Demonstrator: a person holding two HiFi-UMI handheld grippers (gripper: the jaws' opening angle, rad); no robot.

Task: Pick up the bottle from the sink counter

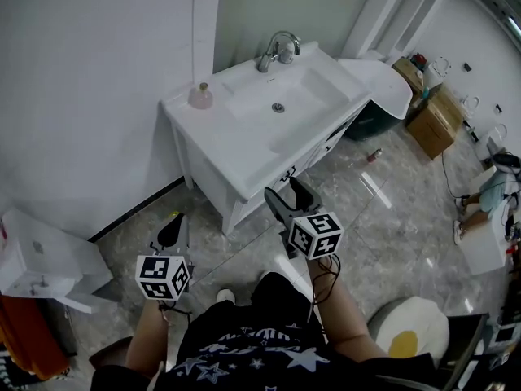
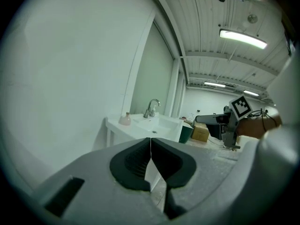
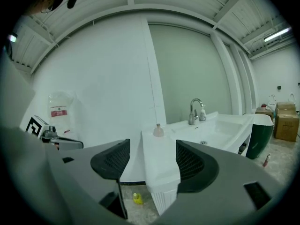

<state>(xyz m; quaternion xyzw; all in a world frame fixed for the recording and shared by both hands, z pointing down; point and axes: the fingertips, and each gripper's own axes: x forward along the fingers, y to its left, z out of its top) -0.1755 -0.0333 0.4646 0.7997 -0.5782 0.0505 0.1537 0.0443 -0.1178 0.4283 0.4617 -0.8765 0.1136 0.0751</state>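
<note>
Two claws are held low in front of the person, both well short of the counter.

1. Left claw (image 1: 173, 231) (image 2: 150, 157): jaws together, pads meeting along a thin seam, nothing between them. Its marker cube (image 1: 163, 277) sits behind the jaws.
2. Right claw (image 1: 286, 192) (image 3: 152, 161): jaws wide apart and empty. It is held higher and further forward than the left claw. Its cube (image 1: 316, 235) sits behind the jaws.
3. Floor: grey marble-pattern tiles (image 1: 383, 210) lie under both claws. A small yellow item (image 3: 137, 198) lies on the floor ahead of the right claw, below its left jaw, near the foot of the counter.
4. Counter (image 1: 244, 149) (image 3: 157, 158) (image 2: 136, 130): white, standing ahead of both claws. Its near corner lines up with the right claw's gap but is well apart from the pads.
5. Bottle (image 1: 201, 96) (image 3: 158, 131) (image 2: 125, 119): small, pinkish, upright on the counter's back corner against the wall. It is ahead of the right claw and to its left, and ahead of the left claw slightly to its right. It is untouched and well apart from both.
6. Faucet (image 1: 277, 50) (image 3: 196, 110) (image 2: 152, 108): chrome, at the basin's far edge, right of the bottle and beyond it.
7. Box (image 1: 435, 120): cardboard, on the floor far to the right of the right claw.
</note>
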